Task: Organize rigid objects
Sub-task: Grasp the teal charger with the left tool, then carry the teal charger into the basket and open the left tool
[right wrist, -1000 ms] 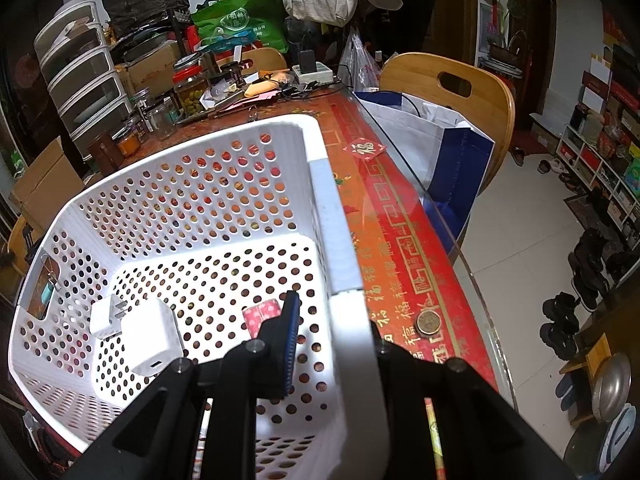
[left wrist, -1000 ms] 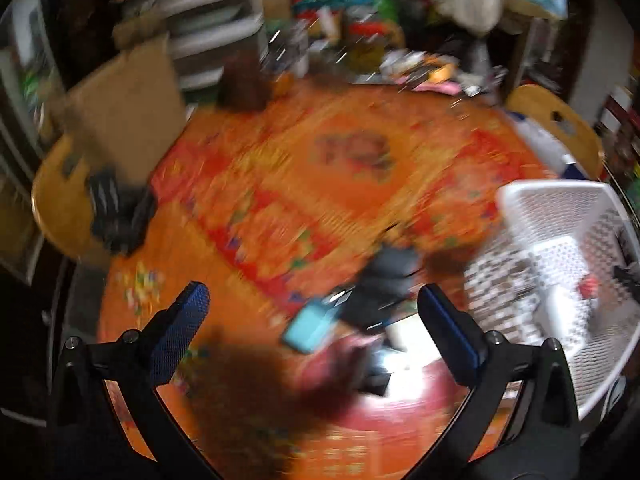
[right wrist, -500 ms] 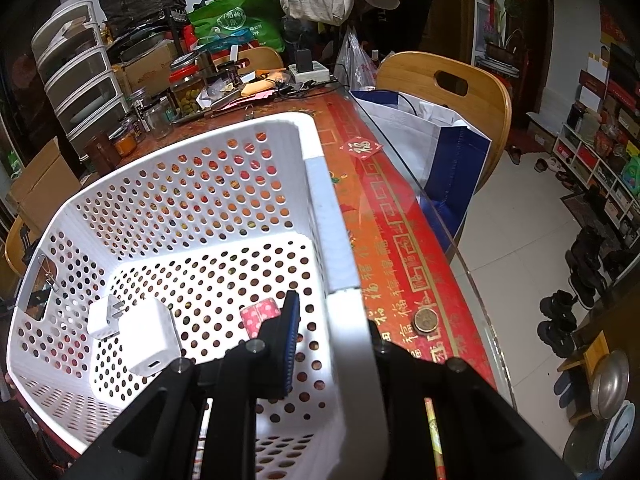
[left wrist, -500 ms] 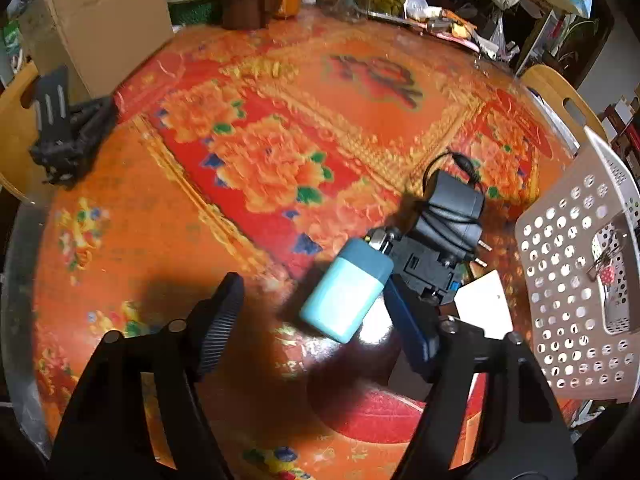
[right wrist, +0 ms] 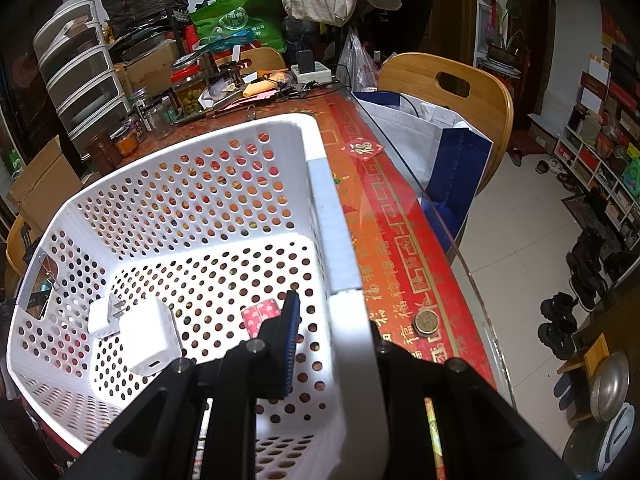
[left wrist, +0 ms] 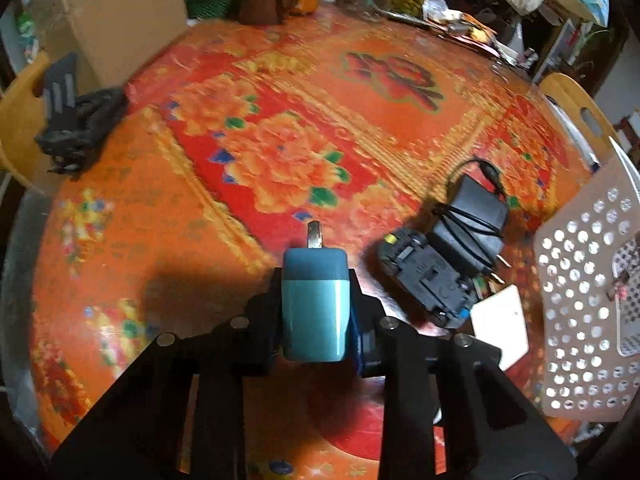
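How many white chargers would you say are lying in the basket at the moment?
2: a small white charger and a larger white charger, side by side on the white basket's floor; others may be hidden.

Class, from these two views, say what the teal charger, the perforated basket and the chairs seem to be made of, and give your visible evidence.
Teal charger: probably smooth, semi-gloss plastic, going by its soft sheen and rounded moulded edges; the prong looks metallic.
Perforated basket: white moulded plastic, probably, with even punched holes and a matte finish.
Chair: seems bent, varnished wood or bamboo, with a warm tone and a faint shine.
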The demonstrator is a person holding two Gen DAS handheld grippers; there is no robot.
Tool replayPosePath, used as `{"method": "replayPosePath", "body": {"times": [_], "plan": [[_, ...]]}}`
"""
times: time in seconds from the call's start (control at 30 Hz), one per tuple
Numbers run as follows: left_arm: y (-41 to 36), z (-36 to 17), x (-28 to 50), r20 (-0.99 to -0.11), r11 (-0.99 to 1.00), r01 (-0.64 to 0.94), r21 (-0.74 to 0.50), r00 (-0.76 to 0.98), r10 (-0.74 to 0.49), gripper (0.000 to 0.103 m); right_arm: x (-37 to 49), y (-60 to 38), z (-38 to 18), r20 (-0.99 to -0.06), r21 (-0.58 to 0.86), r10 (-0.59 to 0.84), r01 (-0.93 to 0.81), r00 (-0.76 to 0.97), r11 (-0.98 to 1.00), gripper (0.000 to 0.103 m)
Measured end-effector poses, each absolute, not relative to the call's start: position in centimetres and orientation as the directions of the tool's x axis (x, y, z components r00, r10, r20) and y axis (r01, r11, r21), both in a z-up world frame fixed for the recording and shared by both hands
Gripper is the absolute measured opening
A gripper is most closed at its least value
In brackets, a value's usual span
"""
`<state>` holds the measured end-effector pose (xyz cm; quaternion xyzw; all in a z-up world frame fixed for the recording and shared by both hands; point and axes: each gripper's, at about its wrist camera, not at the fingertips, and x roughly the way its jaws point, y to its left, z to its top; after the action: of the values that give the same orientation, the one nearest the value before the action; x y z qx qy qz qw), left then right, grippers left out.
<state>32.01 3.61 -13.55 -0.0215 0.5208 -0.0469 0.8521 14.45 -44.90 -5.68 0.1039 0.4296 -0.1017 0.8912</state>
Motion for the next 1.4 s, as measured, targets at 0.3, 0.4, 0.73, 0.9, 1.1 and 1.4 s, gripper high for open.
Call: {"method": "replayPosePath", "body": {"times": [0.3,0.4,0.73,0.9,1.1,1.4], "plan": [[4.0,-8.8,32.1,-0.856,0.998,0.035,-0.044,0.514,-0.056,0.025,14.5,-44.8,-5.6,-0.786,0.097,-0.091,0.268,0.611,0.958,0.017],[3.5,-7.0,31.9,-0.841,0.999,0.043,-0.026,0.539,-0.045,0.025,14.5,-44.8,-5.6,-0.786,0.100,-0.088,0.265,0.612,0.959,0.017],[1.0,-3.8,31.2,-0.820,0.996,0.088,0.003,0.571,-0.048,0.025,14.6,-44.8,-5.6,-0.785,0.102,-0.082,0.259,0.614,0.961,0.017],[-0.6,-2.4,30.7,-0.806,0.993,0.118,0.012,0.589,-0.060,0.025,14.6,-44.8,-5.6,-0.784,0.102,-0.081,0.257,0.615,0.961,0.017],[-3.0,-0.4,29.9,-0.788,0.986,0.161,0.032,0.612,-0.074,0.025,14.6,-44.8,-5.6,-0.784,0.102,-0.081,0.256,0.615,0.961,0.017],[-7.7,1.7,28.8,-0.772,0.970,0.238,0.055,0.626,-0.109,0.025,14.6,-44.8,-5.6,-0.784,0.102,-0.080,0.256,0.615,0.961,0.017]]}}
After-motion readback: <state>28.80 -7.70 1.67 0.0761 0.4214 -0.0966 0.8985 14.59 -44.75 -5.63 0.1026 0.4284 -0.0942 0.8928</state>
